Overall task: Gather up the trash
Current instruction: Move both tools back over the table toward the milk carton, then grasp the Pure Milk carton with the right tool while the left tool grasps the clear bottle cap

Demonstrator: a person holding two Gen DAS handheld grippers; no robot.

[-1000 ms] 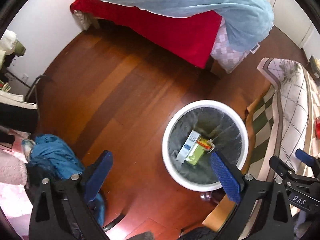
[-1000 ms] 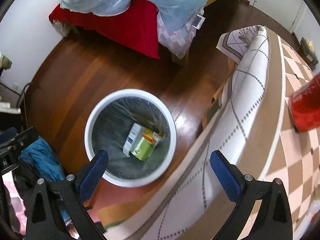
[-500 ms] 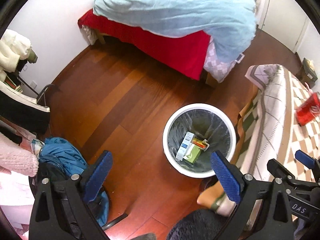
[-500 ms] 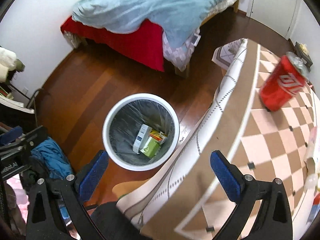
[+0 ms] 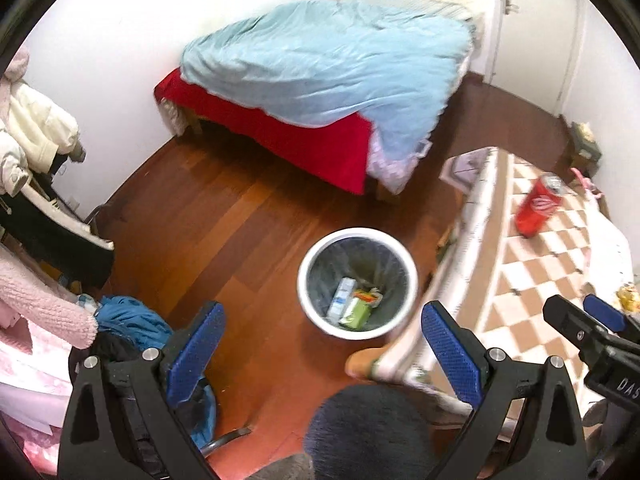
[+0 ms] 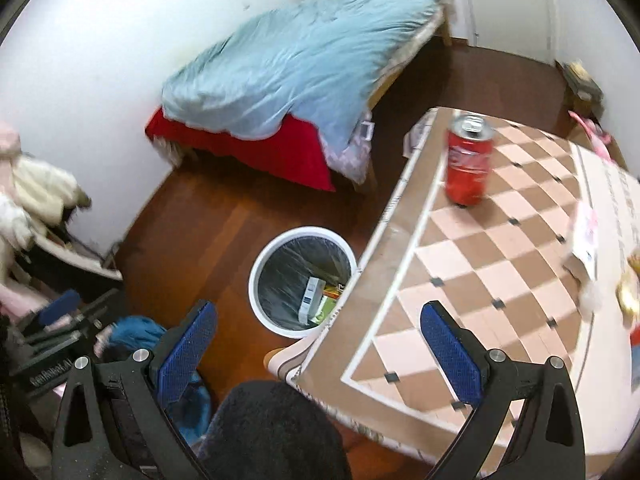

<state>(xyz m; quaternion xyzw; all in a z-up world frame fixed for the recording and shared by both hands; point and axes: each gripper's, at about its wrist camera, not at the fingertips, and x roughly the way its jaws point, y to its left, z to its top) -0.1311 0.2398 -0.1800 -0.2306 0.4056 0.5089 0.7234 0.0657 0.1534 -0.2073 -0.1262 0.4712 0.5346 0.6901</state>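
- Red aluminium soda can (image 6: 469, 163) upright on table with brown-and-pink checkered cloth (image 6: 472, 280), near the table's far corner, nothing touching it; same can in the left view (image 5: 538, 210).
- Round white trash bin with grey plastic liner (image 5: 308, 280) on the wood floor just beside the table's edge; in the right view the table edge hides part of the bin (image 6: 256, 276).
- Inside the bin: white-and-blue carton (image 5: 342, 301), green carton (image 5: 355, 312) touching it, small orange-yellow wrapper (image 5: 366, 295) on top.
- Left gripper (image 5: 320, 344) released, blue pads wide apart, nothing between them, over the floor near the bin.
- Right gripper (image 6: 316, 340) also released, empty, above the table's near edge; can well apart from it.
- Right gripper's black frame shows at the right edge of the left view (image 5: 592, 332).
- Pale blurred clutter at the table's right side (image 6: 588, 248), cannot tell what.
- Bed with light blue duvet over red sheet (image 5: 320, 68) against the white wall beyond the bin.
- Blue crumpled cloth (image 5: 128, 320) on the floor at left, pink knit sleeve (image 5: 44, 304) above it.
- Dark fuzzy item (image 6: 276, 436) at the bottom, between the fingers.
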